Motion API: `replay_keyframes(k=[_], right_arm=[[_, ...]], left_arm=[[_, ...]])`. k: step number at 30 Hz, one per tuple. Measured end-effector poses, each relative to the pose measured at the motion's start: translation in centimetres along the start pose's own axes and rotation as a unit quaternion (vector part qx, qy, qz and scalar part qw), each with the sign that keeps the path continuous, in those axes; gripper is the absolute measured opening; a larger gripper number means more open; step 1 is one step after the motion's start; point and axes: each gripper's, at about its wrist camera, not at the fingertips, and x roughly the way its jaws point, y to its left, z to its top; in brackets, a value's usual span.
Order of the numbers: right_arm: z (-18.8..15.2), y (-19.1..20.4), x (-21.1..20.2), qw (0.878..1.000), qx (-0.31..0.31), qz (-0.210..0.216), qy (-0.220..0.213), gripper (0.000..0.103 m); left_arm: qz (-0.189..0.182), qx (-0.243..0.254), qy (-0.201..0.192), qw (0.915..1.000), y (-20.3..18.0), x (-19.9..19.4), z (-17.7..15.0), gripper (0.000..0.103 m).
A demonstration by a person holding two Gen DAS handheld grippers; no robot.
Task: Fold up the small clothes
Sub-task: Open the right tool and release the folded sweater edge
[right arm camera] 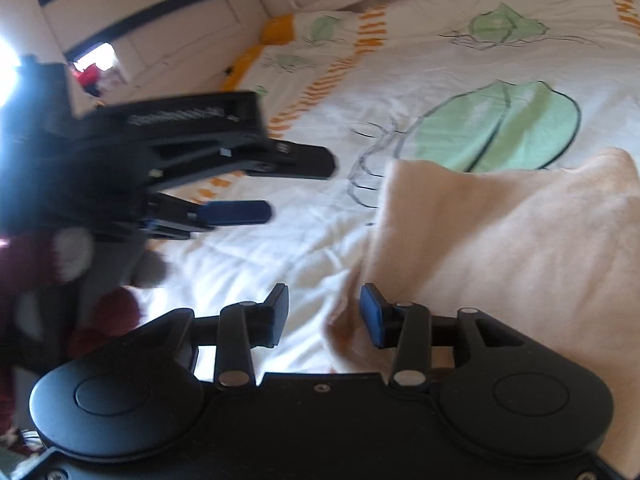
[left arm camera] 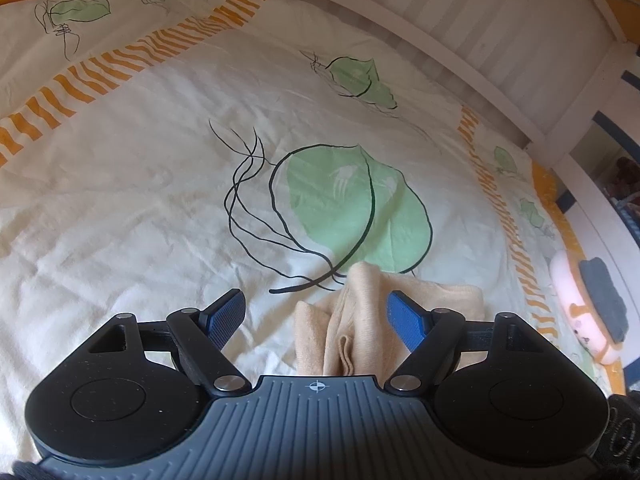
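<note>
A small beige garment [left arm camera: 360, 320] lies bunched and creased on the bedspread, just past my left gripper [left arm camera: 316, 308]. That gripper is open. Its right blue pad [left arm camera: 404, 316] hangs over the cloth and its left pad is over bare bedspread. In the right wrist view the same garment [right arm camera: 500, 248] spreads wide to the right. My right gripper [right arm camera: 325, 312] is open at the garment's left edge. A fold of that edge lies between the pads, and they do not press it. The left gripper shows from the side there, with one blue pad [right arm camera: 236, 212] visible.
The cream bedspread [left arm camera: 160, 208] has green leaf prints and orange striped bands. A white slatted bed frame [left arm camera: 460, 12] runs along the far side. A pale plush toy [left arm camera: 588, 312] lies at the right edge. A dark red sleeve [right arm camera: 24, 264] is at the left.
</note>
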Motion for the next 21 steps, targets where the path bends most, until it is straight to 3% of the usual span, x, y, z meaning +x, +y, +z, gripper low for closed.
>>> replay_keyframes(k=[5, 11, 16, 21], right_arm=[[-0.4, -0.9, -2.8, 0.999, 0.020, 0.008, -0.036, 0.051], [-1.2, -3.2, -5.8, 0.996, 0.053, -0.021, -0.063, 0.051], [-2.8, -2.1, -5.0, 0.999, 0.021, -0.024, -0.034, 0.051], [-5.0, 0.4, -1.0, 0.999, -0.027, 0.007, 0.038, 0.051]], left_arm=[[0.003, 0.001, 0.003, 1.0000, -0.1, 0.2, 0.0, 0.077], [0.000, 0.015, 0.013, 0.9998, -0.8, 0.9, -0.4, 0.077], [-0.005, 0.031, 0.022, 0.9993, -1.7, 1.7, -0.9, 0.077], [-0.012, 0.054, 0.017, 0.9983, -2.8, 2.9, -1.6, 0.077]])
